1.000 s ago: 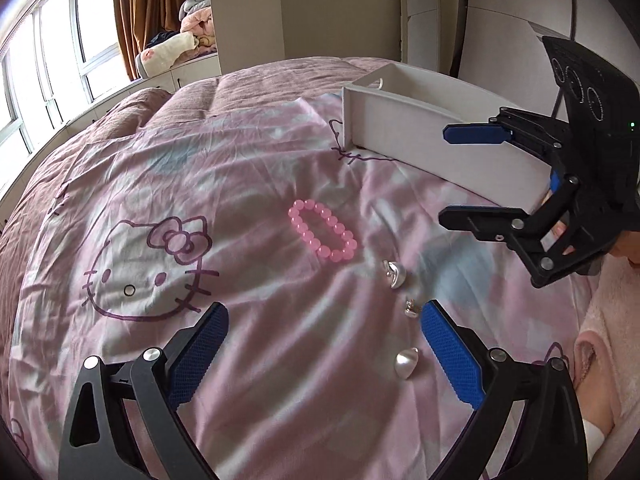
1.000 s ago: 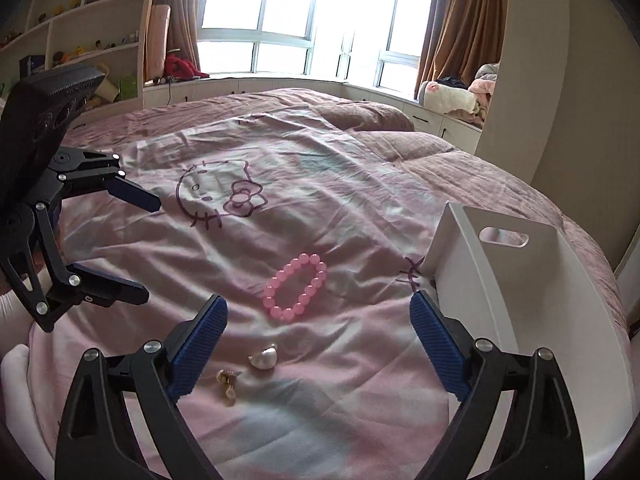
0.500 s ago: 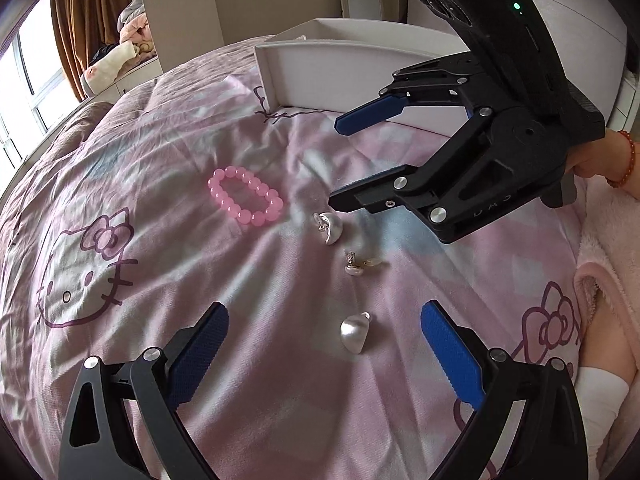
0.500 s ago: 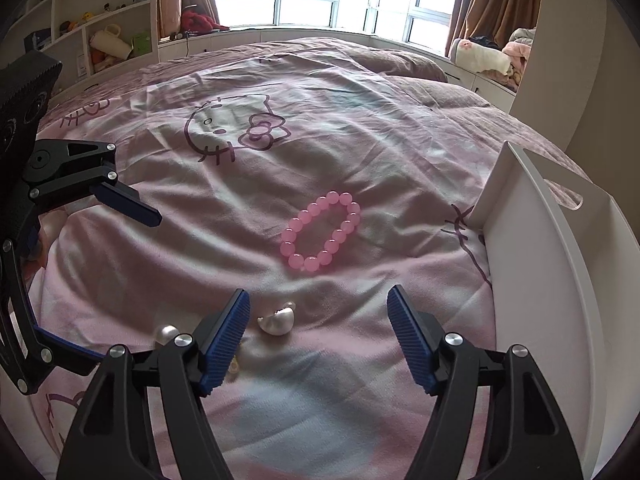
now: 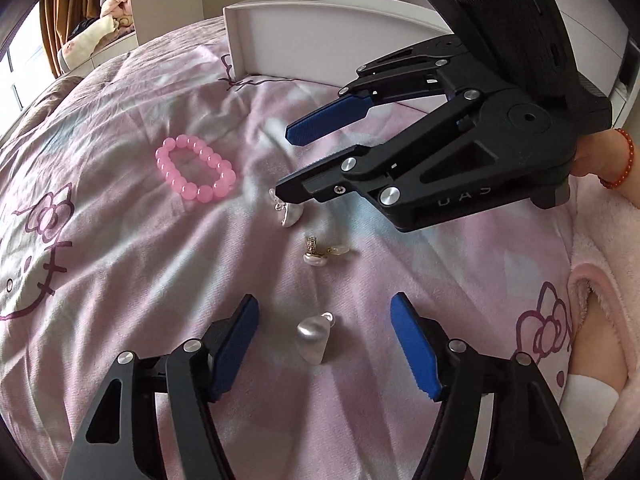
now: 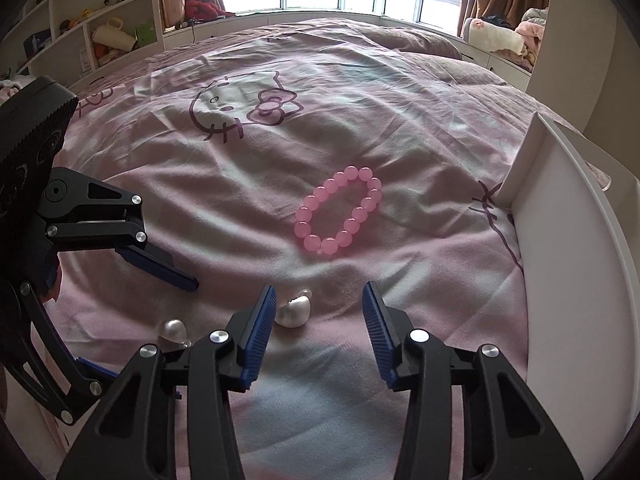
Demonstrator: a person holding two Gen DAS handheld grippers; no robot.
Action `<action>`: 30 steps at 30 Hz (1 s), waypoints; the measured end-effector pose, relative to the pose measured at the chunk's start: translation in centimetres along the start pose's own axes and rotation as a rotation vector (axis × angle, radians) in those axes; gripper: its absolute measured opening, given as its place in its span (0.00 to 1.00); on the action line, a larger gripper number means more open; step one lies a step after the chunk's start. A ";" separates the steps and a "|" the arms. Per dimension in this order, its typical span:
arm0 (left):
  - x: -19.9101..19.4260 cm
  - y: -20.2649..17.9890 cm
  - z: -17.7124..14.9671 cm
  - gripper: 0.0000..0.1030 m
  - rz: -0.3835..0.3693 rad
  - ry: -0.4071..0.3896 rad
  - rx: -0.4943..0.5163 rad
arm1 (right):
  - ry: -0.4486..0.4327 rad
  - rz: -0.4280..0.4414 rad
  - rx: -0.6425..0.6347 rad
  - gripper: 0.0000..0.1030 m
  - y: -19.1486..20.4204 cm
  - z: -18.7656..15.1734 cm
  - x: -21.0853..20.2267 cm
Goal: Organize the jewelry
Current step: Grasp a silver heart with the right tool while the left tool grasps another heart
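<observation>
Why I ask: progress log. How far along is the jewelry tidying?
Done: nothing; every piece lies on the bedspread, outside the white tray. In hand: the left hand-held gripper straddles the near pearl earring, the right hand-held gripper the far pearl earring; both jaws have just been closing, neither gripping. Left: those, the gold earring, the pink bracelet.

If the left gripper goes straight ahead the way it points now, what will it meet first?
Most likely the pearly white earring lying between the fingers of the left gripper, which have just been closing without touching it. Directly under it is the pink bedsheet. Depth is hard to judge.
</observation>
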State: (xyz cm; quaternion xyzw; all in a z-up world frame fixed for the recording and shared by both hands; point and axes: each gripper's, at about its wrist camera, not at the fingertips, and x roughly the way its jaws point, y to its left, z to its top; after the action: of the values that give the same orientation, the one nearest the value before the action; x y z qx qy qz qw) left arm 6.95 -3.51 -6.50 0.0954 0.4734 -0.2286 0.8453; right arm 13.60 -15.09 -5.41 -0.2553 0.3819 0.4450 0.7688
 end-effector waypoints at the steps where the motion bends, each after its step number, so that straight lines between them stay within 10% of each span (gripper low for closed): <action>1: 0.2 0.0 0.0 0.65 -0.007 0.002 0.005 | 0.013 0.002 -0.007 0.36 0.1 0.0 0.3; 10: 0.4 1.3 -0.5 0.28 -0.025 0.017 0.012 | 0.079 0.058 -0.002 0.26 0.7 -0.2 2.1; 30: 0.0 1.9 0.2 0.24 -0.044 0.035 0.046 | 0.063 0.010 0.062 0.24 -0.6 0.1 1.7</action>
State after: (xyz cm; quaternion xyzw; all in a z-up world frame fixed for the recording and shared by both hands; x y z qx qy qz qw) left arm 7.98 -1.92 -6.55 0.1085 0.4849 -0.2565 0.8290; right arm 14.75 -14.45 -6.73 -0.2430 0.4208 0.4285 0.7618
